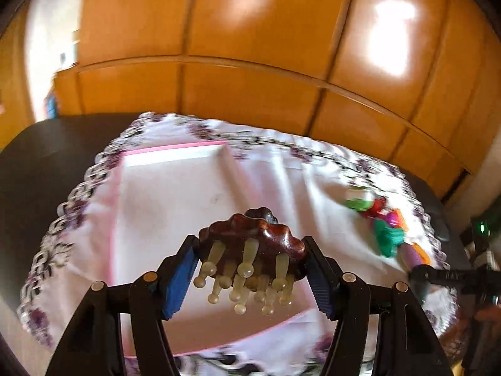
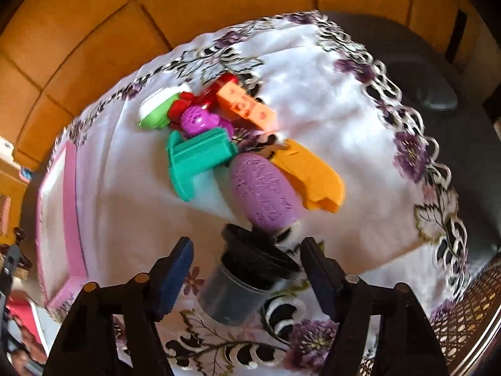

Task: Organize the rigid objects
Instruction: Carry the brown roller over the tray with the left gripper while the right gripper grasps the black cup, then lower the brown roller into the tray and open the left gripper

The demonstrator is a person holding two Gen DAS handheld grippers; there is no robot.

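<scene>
Left tool [image 1: 250, 269]: clamped on a brown wooden massager [image 1: 255, 238]; both blue pads press its scalloped sides, and its pale knobbed prongs hang down between the fingers.
Massager's place: held in the air over the pink-rimmed white tray [image 1: 175, 188], clear of the tray floor.
Tray: lies on the left part of the embroidered white cloth [image 1: 281, 172], which covers the dark worktop [image 1: 47, 156].
Toy pile: green, red, purple and orange plastic pieces lie well to the right of the left tool, on the cloth.
Right tool [image 2: 247, 263]: jaws apart, one on each side of a small dark tub [image 2: 238, 294] with a black lid; neither pad touches it, with a clear gap on both sides.
Tub's place: lies tilted on the cloth, between the fingers and just below the fingertips, its lid toward the pile.
Beyond the tub: a purple embossed oval piece [image 2: 263, 194] just beside the lid, a teal mould [image 2: 194, 159] to its left, an orange piece [image 2: 310, 175] to its right.
Far end of pile: a green-and-white piece [image 2: 156, 109], a purple figure [image 2: 197, 120], an orange block [image 2: 244, 106].
</scene>
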